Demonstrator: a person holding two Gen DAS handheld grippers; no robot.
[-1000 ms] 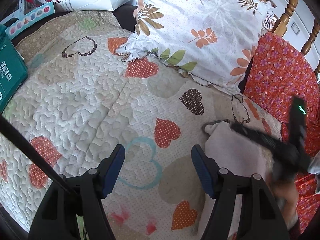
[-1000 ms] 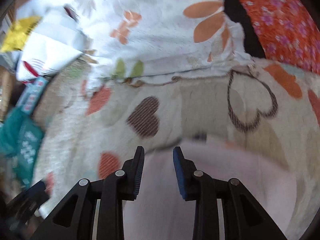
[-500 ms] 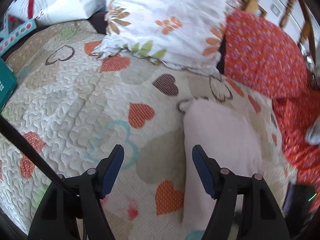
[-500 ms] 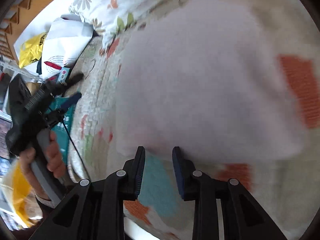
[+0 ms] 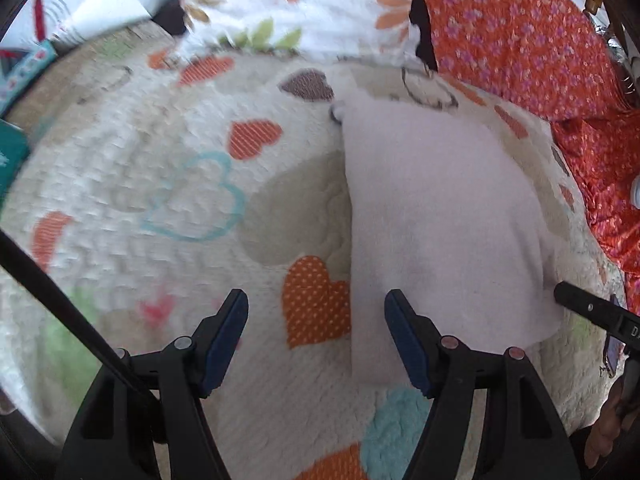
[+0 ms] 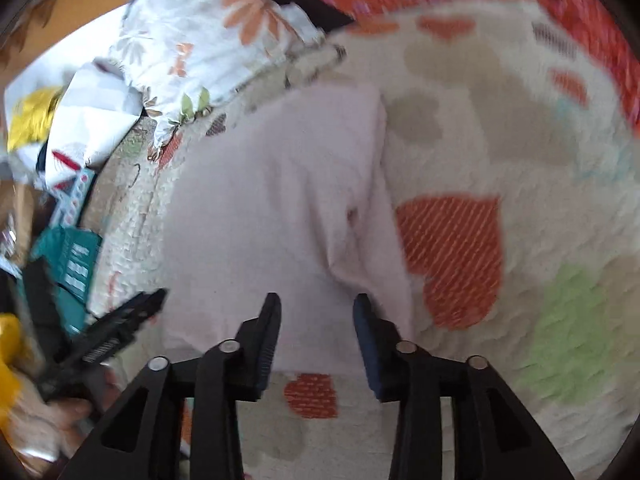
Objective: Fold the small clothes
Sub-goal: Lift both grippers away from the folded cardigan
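Note:
A small pale pink garment [image 5: 440, 216] lies flat on the heart-patterned quilt [image 5: 180, 208], folded into a long strip. My left gripper [image 5: 316, 316] is open and empty, hovering over the garment's near left edge. In the right wrist view the same garment [image 6: 260, 208] lies ahead, with a crease down its right side. My right gripper [image 6: 316, 312] is open and empty above the garment's near edge. The right gripper's body shows at the right edge of the left wrist view [image 5: 592, 312]; the left one shows at the lower left of the right wrist view [image 6: 116, 332].
A floral pillow [image 5: 288, 4] and an orange flowered cloth [image 5: 520, 40] lie at the head of the bed. A teal box [image 6: 76, 264], white bags [image 6: 92, 120] and a yellow item [image 6: 32, 120] sit along the bed's left side.
My right gripper has opened wider and swung round to the garment's near edge. My left gripper moved right and closer to the garment, staying open.

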